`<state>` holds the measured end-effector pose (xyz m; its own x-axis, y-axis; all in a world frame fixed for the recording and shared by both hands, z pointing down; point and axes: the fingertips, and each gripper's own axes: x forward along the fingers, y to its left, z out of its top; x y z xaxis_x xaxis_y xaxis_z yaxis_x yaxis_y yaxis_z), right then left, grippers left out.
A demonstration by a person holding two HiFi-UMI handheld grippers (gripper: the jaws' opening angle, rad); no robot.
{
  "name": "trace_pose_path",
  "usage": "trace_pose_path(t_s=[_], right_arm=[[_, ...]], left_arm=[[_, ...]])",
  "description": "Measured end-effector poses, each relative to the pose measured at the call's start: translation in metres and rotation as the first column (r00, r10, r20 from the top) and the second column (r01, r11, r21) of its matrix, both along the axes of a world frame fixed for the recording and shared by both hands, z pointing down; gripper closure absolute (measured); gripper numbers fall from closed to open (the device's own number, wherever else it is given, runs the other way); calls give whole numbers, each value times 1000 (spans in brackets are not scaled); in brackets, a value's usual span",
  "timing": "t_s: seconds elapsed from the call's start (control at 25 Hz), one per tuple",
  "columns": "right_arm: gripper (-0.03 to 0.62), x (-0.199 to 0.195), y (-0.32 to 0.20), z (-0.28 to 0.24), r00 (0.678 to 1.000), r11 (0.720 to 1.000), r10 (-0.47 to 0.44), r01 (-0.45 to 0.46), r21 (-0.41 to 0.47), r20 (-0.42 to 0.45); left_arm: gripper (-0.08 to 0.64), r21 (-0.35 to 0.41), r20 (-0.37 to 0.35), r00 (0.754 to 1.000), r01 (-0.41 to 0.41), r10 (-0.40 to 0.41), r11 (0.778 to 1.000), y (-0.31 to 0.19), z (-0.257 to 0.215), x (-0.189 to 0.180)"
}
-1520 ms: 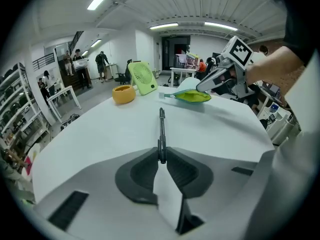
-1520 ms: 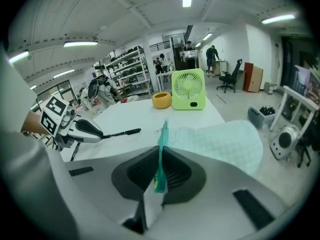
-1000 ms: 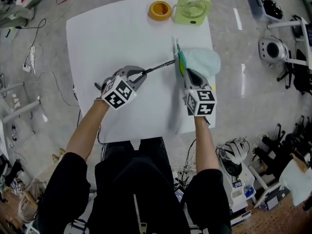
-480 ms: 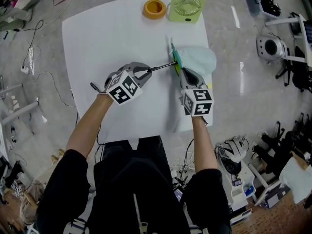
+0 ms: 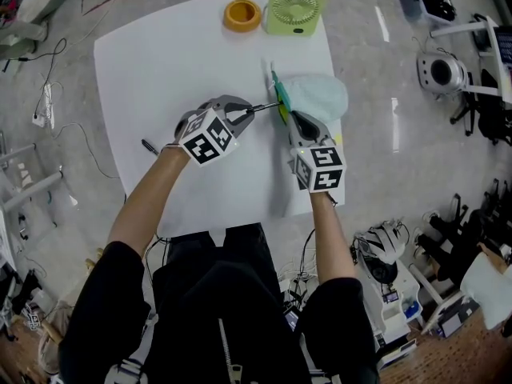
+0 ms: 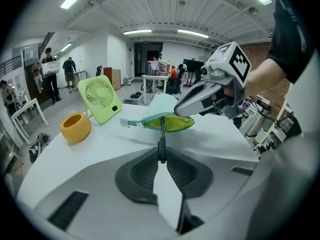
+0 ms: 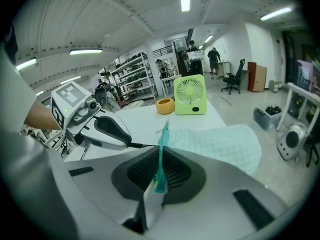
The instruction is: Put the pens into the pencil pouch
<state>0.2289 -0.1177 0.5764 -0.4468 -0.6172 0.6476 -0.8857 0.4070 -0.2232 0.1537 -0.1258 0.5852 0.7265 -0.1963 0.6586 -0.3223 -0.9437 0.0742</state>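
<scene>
A light blue pencil pouch (image 5: 318, 94) with a teal zipper lies at the table's right side, its green-lined mouth (image 6: 167, 123) held up. My right gripper (image 5: 292, 117) is shut on the zipper edge (image 7: 161, 156) of the pouch (image 7: 222, 145). My left gripper (image 5: 250, 110) is shut on a black pen (image 5: 266, 106), whose tip sits at the pouch mouth. In the left gripper view the pen (image 6: 161, 136) runs straight from the jaws into the green opening. A second black pen (image 5: 150, 146) lies on the table to the left.
An orange cup (image 5: 242, 14) and a green desk fan (image 5: 296, 10) stand at the table's far edge (image 5: 176, 10). Equipment and cables crowd the floor around the white table. People stand in the room's background.
My left gripper has carried the pen rightward, bringing its tip up to the pouch mouth. The right gripper still holds the pouch edge in the same place.
</scene>
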Motion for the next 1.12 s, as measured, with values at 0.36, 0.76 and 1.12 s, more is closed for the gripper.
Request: trace_pose_path(t_s=[0.36,0.76,1.12], right_arm=[[563,1,0,-1,1000,1000,0,0,-4,18],[563,0,1,-5,998,1000,6,-6,-4,62],[563,-2,3,-9,993,1000,4,-6,10,120]], left_arm=[[491,-7,-16,1000,-9,9,1000,-12,4,23],[491,-20,-54,998,-22,21,1000,-15,7,48],[491,-19,-125,992,-17,15,1000,-18,6,67]])
